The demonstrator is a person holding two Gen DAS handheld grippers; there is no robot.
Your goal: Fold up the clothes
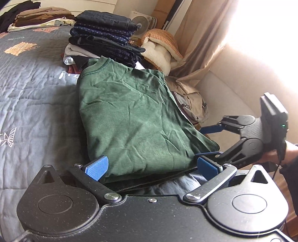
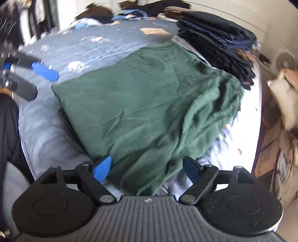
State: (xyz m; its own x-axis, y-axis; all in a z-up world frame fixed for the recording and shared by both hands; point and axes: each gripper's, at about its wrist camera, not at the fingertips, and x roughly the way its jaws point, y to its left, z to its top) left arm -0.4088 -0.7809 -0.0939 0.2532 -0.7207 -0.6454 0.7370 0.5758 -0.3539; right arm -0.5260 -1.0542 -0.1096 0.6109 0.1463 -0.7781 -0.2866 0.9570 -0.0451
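A folded dark green shirt (image 1: pixel 130 115) (image 2: pixel 149 100) lies on the grey-blue bedspread (image 1: pixel 37 93) (image 2: pixel 89 48), with a black layer (image 1: pixel 149 183) (image 2: pixel 69 122) showing under its near edge. My left gripper (image 1: pixel 151 167) is open, its blue pads (image 1: pixel 96 170) standing on either side of the shirt's near edge without pressing it. In the right wrist view the left gripper (image 2: pixel 45 85) hangs at the shirt's left corner. My right gripper (image 2: pixel 147 167) is also open, low over the shirt's rumpled near hem. In the left wrist view the right gripper (image 1: pixel 200 142) stands wide at the shirt's right corner.
A tall stack of folded dark clothes (image 1: pixel 104 37) (image 2: pixel 219 41) stands just behind the shirt. Brown folded garments (image 1: pixel 41 16) lie at the bed's far end. Beside the bed are a fan (image 1: pixel 141 24), a quilted bundle (image 1: pixel 160 46), beige clothes (image 1: pixel 188 98) and a curtain (image 1: pixel 201 46).
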